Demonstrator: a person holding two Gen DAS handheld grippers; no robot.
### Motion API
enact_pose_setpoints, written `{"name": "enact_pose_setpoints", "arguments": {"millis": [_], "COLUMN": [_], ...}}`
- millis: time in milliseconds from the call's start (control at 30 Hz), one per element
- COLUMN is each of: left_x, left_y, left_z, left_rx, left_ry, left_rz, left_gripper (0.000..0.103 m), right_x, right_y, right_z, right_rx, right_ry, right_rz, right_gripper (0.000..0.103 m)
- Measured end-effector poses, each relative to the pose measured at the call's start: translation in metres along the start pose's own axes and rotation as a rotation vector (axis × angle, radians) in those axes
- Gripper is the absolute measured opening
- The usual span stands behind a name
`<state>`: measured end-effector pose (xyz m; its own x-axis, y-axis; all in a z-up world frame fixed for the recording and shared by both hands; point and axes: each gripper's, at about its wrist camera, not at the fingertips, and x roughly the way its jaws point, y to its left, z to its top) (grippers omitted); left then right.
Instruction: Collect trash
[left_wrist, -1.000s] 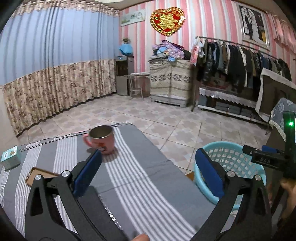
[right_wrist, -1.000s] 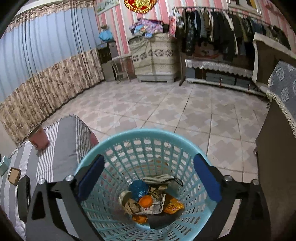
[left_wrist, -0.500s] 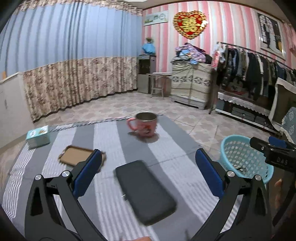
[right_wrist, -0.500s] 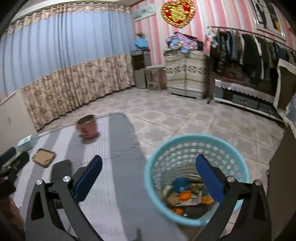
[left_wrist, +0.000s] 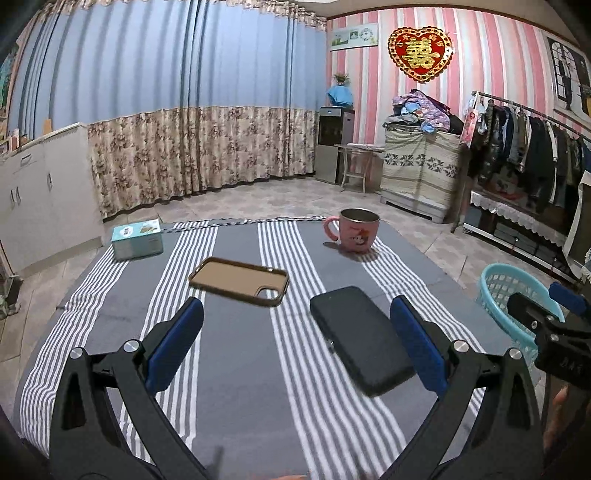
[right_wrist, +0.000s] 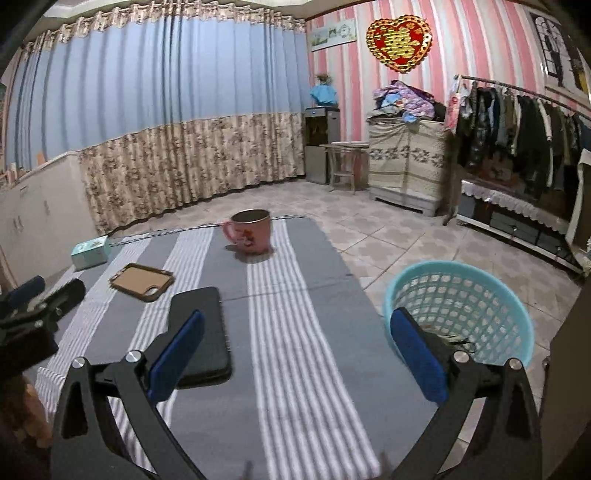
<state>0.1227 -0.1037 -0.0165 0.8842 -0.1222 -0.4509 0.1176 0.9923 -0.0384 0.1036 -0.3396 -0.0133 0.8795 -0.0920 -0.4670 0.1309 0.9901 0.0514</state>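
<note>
Your left gripper (left_wrist: 295, 339) and right gripper (right_wrist: 297, 349) both hang above the striped cloth (left_wrist: 236, 354), jaws spread wide, nothing held. The turquoise basket (right_wrist: 476, 295) stands on the floor just off the cloth's right edge; some trash (right_wrist: 448, 338) shows inside. On the cloth: one pink mug (left_wrist: 356, 234) far, one phone case (left_wrist: 238, 280), one black case (left_wrist: 360, 338), one small box (left_wrist: 136, 238) far left.
</note>
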Motion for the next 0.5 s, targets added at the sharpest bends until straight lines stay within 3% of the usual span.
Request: {"name": "enact_pose_setpoints", "arguments": {"millis": [500], "left_x": [-0.022], "left_y": [0.010], "left_z": [-0.004], "left_rx": [0.000], "left_ry": [-0.042], "left_rz": [0.028], "left_gripper": [0.098], "right_x": [-0.014], "right_y": [0.025], "right_z": [-0.006], "right_rx": [-0.053], "right_ry": [-0.081], "right_rz": [0.010], "right_gripper": [0.098]}}
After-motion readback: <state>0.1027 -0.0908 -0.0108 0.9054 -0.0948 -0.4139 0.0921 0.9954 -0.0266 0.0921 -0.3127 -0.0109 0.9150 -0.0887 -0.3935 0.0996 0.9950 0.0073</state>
